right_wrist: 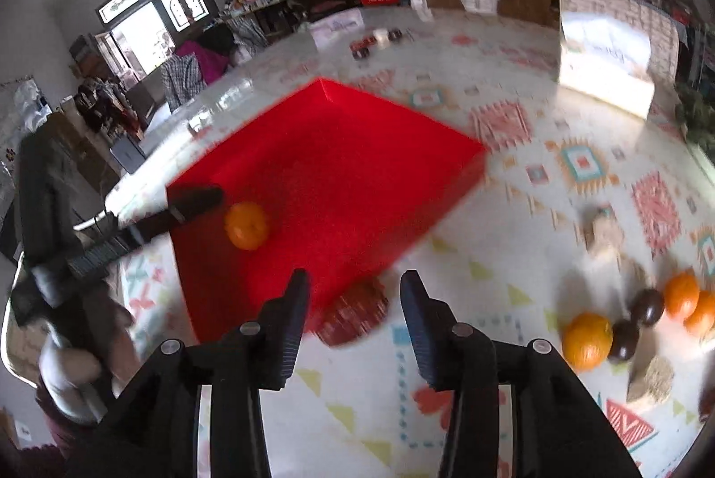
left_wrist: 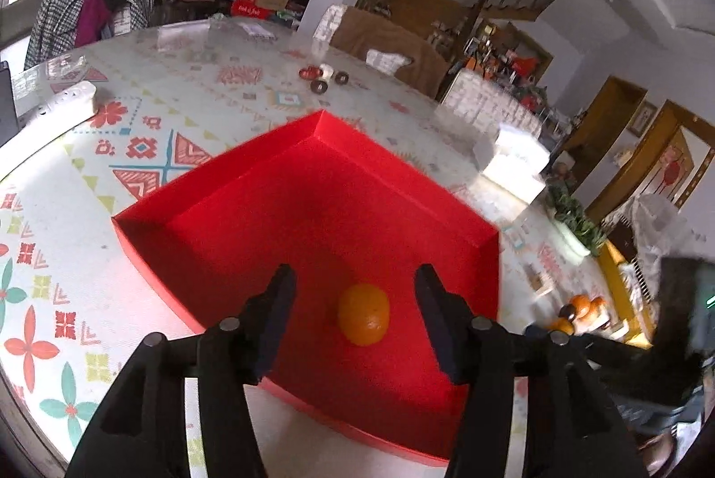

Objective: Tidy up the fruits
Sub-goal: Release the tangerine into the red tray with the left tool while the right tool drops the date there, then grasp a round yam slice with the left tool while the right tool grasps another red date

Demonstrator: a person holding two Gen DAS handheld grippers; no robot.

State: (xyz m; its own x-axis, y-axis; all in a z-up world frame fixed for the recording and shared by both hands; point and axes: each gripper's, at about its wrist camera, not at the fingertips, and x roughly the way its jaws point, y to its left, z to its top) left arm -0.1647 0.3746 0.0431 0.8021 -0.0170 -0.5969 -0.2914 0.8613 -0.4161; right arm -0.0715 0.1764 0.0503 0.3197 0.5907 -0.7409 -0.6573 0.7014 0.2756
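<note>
A red open box (left_wrist: 313,165) sits on the patterned table; it also shows in the right wrist view (right_wrist: 357,129). One orange (left_wrist: 363,313) lies on the box floor near its front corner, seen too in the right wrist view (right_wrist: 246,225). My left gripper (left_wrist: 355,290) is open, its fingers either side of the orange and just above it. My right gripper (right_wrist: 355,295) is open and empty above the table by the box's near edge. A pile of oranges (right_wrist: 587,339) and dark round fruits (right_wrist: 647,306) lies at the right.
A red patterned patch (right_wrist: 353,315) lies under my right gripper. White boxes (right_wrist: 603,53) stand at the far right of the table. Small tape rolls (left_wrist: 324,76) lie beyond the box. A white power strip (left_wrist: 67,102) is at the left.
</note>
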